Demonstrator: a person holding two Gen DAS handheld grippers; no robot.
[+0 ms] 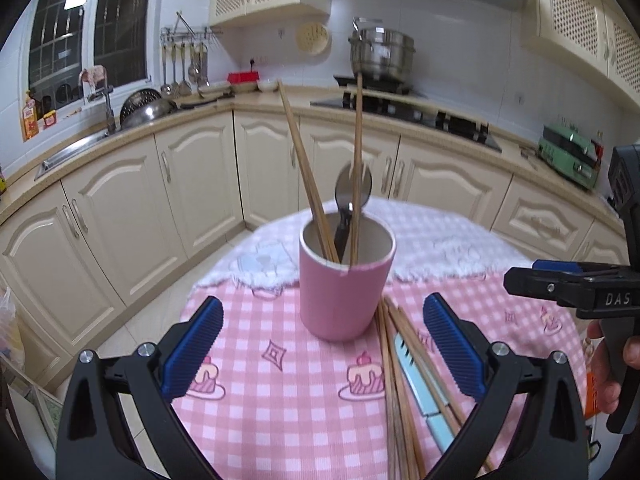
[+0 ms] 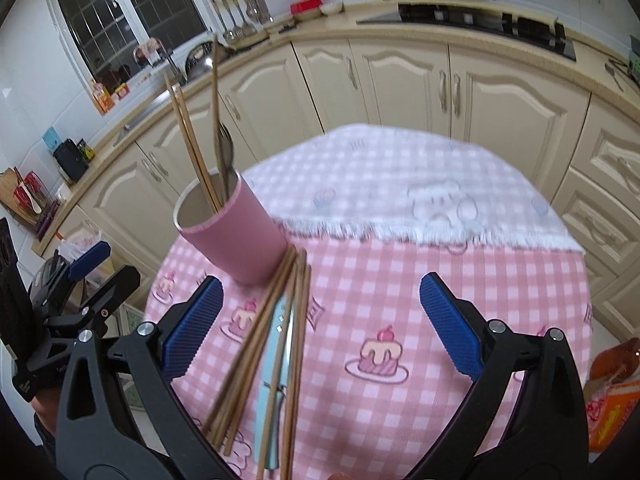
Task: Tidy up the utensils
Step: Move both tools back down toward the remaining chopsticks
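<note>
Pink cup holds chopsticks and spoon; left tool and right tool both gape empty.

Both hand-held grippers wide open

This is a home kitchen. Ahead of the left claw, cream cabinets run under a beige L-shaped worktop with a sink and faucet below a dark window. Ladles hang on a wall rail, and a steel pot sits on the stove. Nearer stands a counter under a pink checked cloth.
</note>
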